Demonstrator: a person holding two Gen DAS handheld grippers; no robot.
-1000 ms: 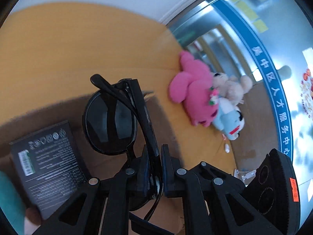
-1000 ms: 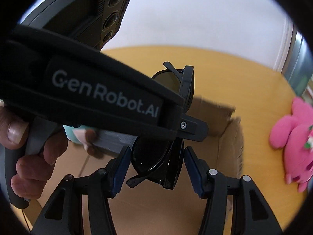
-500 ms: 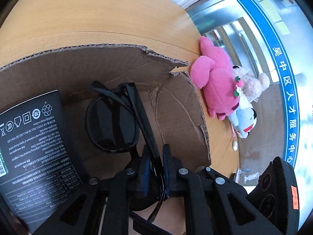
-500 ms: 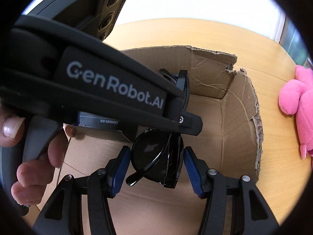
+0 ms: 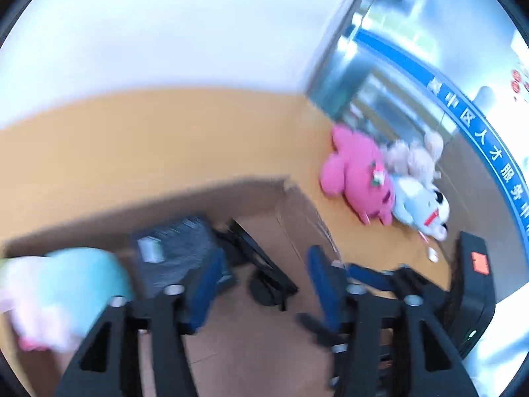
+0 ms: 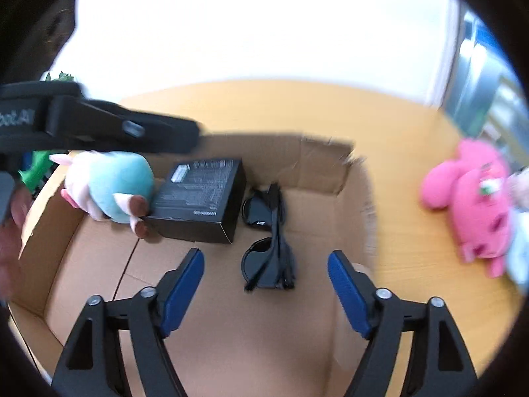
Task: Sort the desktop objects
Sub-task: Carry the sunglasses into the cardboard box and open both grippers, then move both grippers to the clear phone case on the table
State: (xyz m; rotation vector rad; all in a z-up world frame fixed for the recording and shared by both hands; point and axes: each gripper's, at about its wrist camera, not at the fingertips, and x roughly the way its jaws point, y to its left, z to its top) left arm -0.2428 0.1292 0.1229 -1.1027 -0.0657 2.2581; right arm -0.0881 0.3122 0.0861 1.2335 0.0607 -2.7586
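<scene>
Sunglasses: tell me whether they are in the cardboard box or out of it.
In. The sunglasses lie folded on the floor of the cardboard box, beside the black carton, with neither claw touching them.

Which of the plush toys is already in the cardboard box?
The teal and pink plush, lying in the cardboard box against the black box. The pink plush and the pale ones beside it lie outside on the table.

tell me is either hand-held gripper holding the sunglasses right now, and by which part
Neither. The sunglasses lie folded on the cardboard box floor. Both the left hand-held gripper and right hand-held gripper are opening with nothing gripped.
</scene>
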